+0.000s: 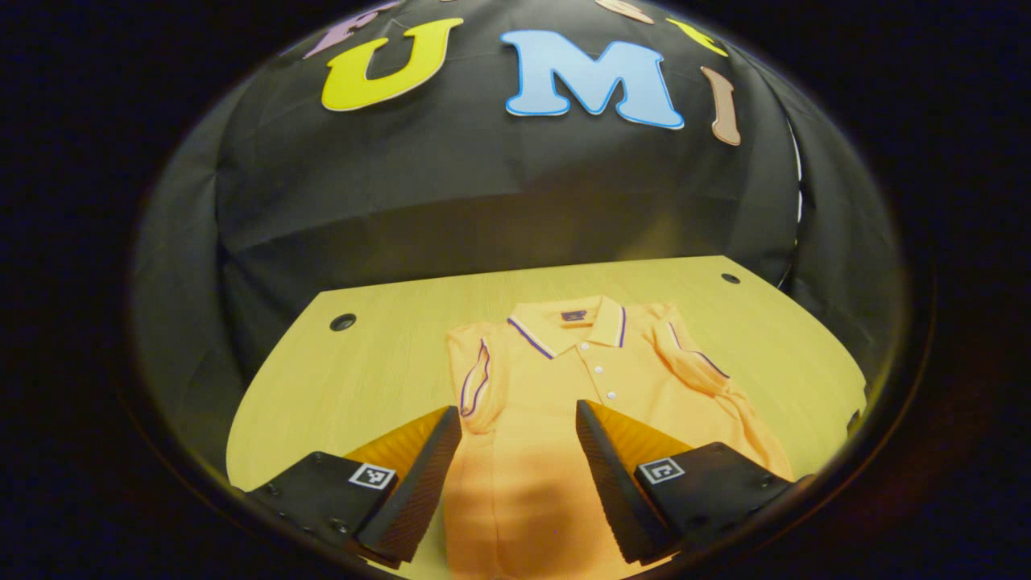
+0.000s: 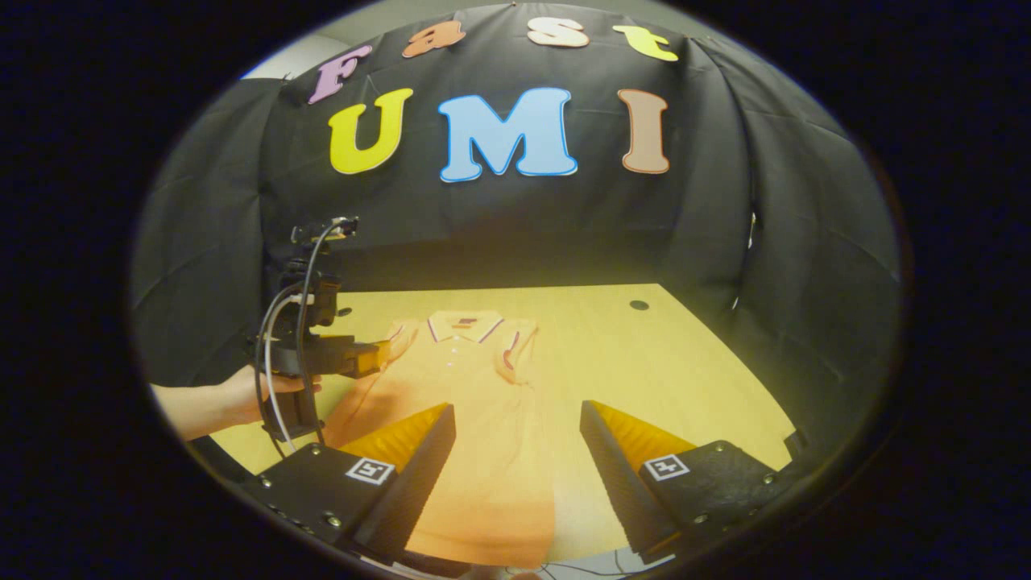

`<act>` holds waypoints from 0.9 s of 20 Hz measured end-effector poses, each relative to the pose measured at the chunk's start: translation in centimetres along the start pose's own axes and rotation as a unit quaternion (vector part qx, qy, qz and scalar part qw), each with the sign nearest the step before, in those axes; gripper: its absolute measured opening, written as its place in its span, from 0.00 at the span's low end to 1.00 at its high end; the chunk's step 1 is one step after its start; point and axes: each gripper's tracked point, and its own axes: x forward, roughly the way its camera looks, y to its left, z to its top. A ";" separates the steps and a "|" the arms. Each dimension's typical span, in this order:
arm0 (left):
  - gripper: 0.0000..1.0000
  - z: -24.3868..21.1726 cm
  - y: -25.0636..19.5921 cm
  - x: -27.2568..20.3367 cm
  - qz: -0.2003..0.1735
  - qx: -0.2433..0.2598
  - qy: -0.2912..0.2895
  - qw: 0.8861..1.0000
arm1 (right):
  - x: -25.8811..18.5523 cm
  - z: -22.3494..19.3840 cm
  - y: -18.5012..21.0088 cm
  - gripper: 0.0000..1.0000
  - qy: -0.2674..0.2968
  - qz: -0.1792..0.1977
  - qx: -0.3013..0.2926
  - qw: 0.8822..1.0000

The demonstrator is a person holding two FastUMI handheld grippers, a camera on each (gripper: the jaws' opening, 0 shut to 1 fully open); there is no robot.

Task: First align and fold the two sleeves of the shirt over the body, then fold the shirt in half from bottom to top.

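Table (image 1: 362, 379) bears shirt (image 1: 556, 403); a hand (image 2: 233, 399) grips left tongs (image 2: 378, 354).

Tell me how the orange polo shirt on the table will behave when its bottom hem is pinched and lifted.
The shirt lies flat and thin on the table with both sleeves already folded in, so it is probably floppy and will drape from any pinch. It looks light. Those loose sleeves may slide out of line unless both corners rise together.

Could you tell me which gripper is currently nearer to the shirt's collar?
The left. The left gripper hovers over the shirt's upper part, just short of the collar. The right gripper hangs back near the bottom hem.
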 end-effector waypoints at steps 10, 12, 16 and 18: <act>0.93 -5.8 -2.3 -12.5 0.012 -0.018 -0.008 1.000 | -2.5 -6.0 -1.7 0.96 0.042 0.025 -0.021 0.999; 0.94 -7.1 -2.8 -14.4 0.005 -0.013 -0.008 1.000 | -2.8 -7.3 -1.8 0.96 0.053 0.022 -0.020 0.998; 0.95 -10.1 -2.9 -17.2 -0.009 -0.013 0.005 1.000 | -2.8 -9.8 -1.2 0.96 0.079 0.012 -0.005 0.997; 0.95 -11.9 -2.6 -18.6 -0.015 -0.019 0.014 1.000 | -2.6 -11.0 -0.9 0.96 0.091 0.008 0.004 0.996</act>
